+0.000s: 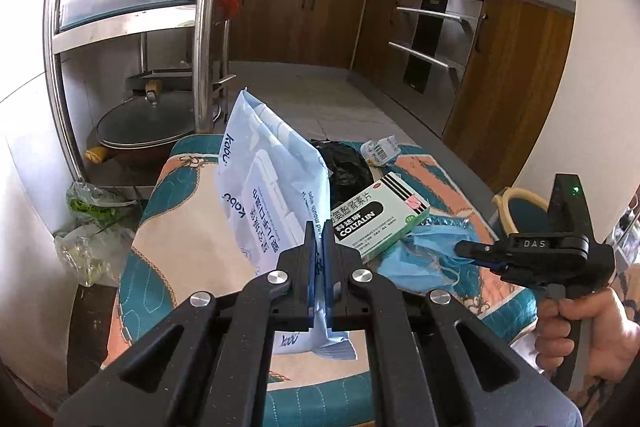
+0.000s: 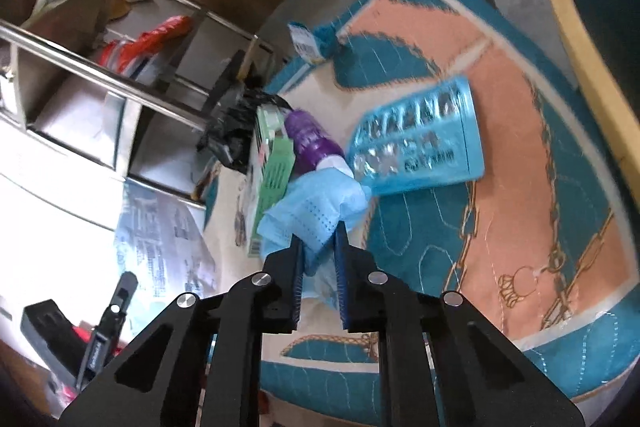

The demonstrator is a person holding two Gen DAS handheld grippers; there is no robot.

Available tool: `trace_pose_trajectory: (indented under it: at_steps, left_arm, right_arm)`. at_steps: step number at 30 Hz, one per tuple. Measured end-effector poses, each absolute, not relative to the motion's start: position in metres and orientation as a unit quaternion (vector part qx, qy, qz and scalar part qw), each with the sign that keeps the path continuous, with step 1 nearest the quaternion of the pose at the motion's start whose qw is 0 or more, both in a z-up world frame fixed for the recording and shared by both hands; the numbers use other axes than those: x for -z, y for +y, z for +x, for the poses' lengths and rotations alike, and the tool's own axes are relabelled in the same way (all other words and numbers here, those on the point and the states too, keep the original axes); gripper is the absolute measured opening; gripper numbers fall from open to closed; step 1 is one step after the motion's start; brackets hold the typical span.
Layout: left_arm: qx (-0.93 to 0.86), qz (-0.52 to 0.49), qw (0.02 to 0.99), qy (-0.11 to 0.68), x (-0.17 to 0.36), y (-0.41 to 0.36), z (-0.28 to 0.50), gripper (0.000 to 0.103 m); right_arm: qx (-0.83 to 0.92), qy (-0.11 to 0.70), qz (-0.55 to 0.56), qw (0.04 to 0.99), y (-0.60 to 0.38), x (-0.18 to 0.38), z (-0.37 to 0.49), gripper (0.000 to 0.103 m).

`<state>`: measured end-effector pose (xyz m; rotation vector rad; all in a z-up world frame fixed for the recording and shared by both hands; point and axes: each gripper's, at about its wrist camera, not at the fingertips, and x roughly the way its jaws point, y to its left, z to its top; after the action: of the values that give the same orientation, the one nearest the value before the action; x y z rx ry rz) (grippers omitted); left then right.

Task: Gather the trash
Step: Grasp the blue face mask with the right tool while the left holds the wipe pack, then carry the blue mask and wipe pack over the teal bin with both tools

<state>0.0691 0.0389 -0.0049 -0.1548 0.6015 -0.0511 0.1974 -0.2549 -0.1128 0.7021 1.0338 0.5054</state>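
Observation:
My left gripper (image 1: 319, 251) is shut on the lower edge of a pale blue wet-wipes pack (image 1: 264, 179), which stands up off the patterned tablecloth (image 1: 188, 231). To its right lie a green and white COLTALIN box (image 1: 380, 213), a black plastic bag (image 1: 344, 167), a crumpled barcode wrapper (image 1: 380, 149) and a blue face mask (image 1: 416, 263). My right gripper (image 2: 319, 239) has the face mask (image 2: 316, 207) pinched between its narrow jaws. Beyond the mask are a purple bottle (image 2: 312, 141), a blue blister pack (image 2: 420, 147) and the green box (image 2: 276, 171). A hand (image 1: 592, 327) holds the right gripper (image 1: 464, 250).
A steel rack (image 1: 208, 27) with a lidded wok (image 1: 148, 123) stands left of the table. Bags of greens (image 1: 92, 227) lie on the floor below it. A chair with a yellow rim (image 1: 516, 201) sits at the right. Wooden kitchen cabinets (image 1: 500, 87) line the back.

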Motion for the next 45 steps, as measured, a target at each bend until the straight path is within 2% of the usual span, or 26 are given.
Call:
trace_pose_trajectory:
  at_steps: [5, 27, 32, 45]
  left_arm:
    - [0.037, -0.079, 0.957, 0.276, -0.002, 0.036, 0.066, 0.003]
    - [0.119, -0.146, 0.953, 0.237, -0.018, 0.023, 0.063, 0.003]
    - [0.164, -0.154, 0.947, 0.23, -0.03, -0.006, 0.069, 0.003]
    - [0.31, -0.113, 0.912, 0.245, -0.043, -0.142, 0.098, 0.003]
  right_arm:
    - [-0.226, 0.449, 0.334, 0.797, -0.27, 0.096, 0.193, 0.012]
    - [-0.181, 0.374, 0.267, 0.869, -0.341, 0.033, 0.136, 0.012]
    - [-0.155, 0.375, 0.265, 0.875, -0.368, 0.039, 0.126, 0.012]
    - [-0.088, 0.373, 0.29, 0.877, -0.438, 0.058, 0.104, 0.012]
